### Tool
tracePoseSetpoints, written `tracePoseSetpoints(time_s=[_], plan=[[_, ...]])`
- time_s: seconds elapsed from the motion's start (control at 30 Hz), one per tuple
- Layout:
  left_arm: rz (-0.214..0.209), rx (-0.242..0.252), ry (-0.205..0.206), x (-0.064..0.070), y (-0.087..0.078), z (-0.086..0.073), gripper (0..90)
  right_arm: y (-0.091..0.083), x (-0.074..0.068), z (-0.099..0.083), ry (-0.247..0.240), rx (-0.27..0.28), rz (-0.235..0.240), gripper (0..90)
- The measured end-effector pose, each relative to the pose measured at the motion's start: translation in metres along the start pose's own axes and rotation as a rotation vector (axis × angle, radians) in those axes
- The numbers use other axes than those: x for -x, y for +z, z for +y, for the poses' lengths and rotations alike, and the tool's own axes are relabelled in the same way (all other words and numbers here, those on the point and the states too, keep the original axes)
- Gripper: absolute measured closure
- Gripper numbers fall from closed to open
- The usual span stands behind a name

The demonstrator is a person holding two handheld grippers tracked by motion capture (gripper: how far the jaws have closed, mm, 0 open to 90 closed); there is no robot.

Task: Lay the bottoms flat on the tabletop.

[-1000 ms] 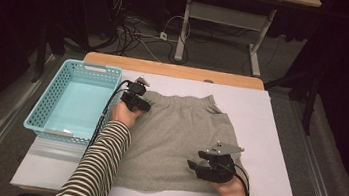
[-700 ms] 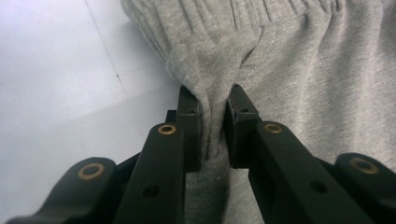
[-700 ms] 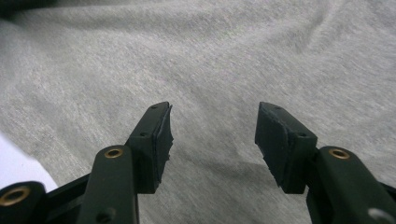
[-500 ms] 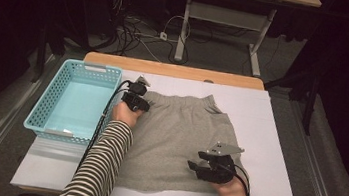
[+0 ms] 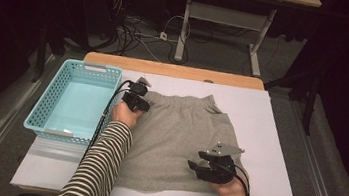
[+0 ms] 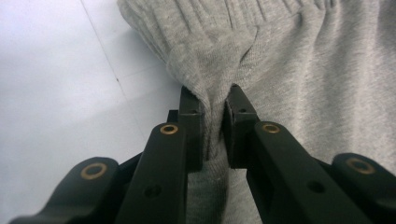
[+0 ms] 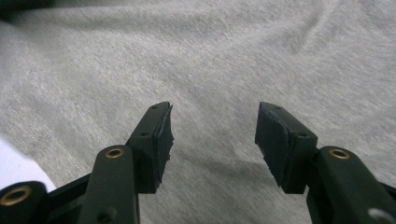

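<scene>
A turquoise basket [image 5: 74, 101] sits at the table's [image 5: 278, 141] left; the left gripper [image 5: 136, 99] pinches a fold at the waistband corner of the grey shorts [image 5: 178, 133] spread mid-table; the right gripper [image 5: 212, 167] hovers over their lower right, jaws spread.

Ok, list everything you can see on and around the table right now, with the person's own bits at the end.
Garment: one, grey, spread flat mid-table, waistband at the far side.
Basket: one, light blue, left edge of the table.
Table: one, white top with a wooden far edge.
Cables: a tangle, dark and white, on the floor beyond the table.
Desk frame: one, pale grey, behind the table.
Left gripper: one, black, shut on a fold at the garment's waistband corner.
Right gripper: one, black, jaws open over the garment's near right part.
Striped sleeve: one, black and white, on the left arm.
</scene>
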State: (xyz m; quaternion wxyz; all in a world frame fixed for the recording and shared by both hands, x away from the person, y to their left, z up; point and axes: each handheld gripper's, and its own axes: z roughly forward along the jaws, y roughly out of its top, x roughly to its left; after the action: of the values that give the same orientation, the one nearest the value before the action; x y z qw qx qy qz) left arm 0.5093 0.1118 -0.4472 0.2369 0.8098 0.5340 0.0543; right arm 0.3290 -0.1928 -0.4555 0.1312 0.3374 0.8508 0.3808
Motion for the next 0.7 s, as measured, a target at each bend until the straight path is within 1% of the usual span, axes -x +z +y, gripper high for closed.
tracePoseSetpoints(time_s=[0.17,0.33,0.47,0.57,0.7], plan=[[-0.011,0.014,0.03,0.004,-0.007,0.001,78.2,-0.002,0.003,-0.002,0.004,0.005,-0.002,46.4],[-0.03,0.025,0.054,0.008,-0.014,0.001,78.2,-0.003,0.003,-0.003,-0.009,0.007,-0.01,45.9],[-0.038,0.029,0.063,0.011,-0.018,0.001,78.2,-0.003,0.004,-0.003,-0.013,0.018,-0.032,42.6],[-0.045,0.027,0.081,0.013,-0.02,0.001,78.2,-0.005,0.006,-0.004,-0.013,0.026,-0.052,42.2],[-0.055,0.027,0.107,0.018,-0.023,0.003,78.2,-0.004,0.009,-0.005,0.002,0.025,-0.047,42.2]])
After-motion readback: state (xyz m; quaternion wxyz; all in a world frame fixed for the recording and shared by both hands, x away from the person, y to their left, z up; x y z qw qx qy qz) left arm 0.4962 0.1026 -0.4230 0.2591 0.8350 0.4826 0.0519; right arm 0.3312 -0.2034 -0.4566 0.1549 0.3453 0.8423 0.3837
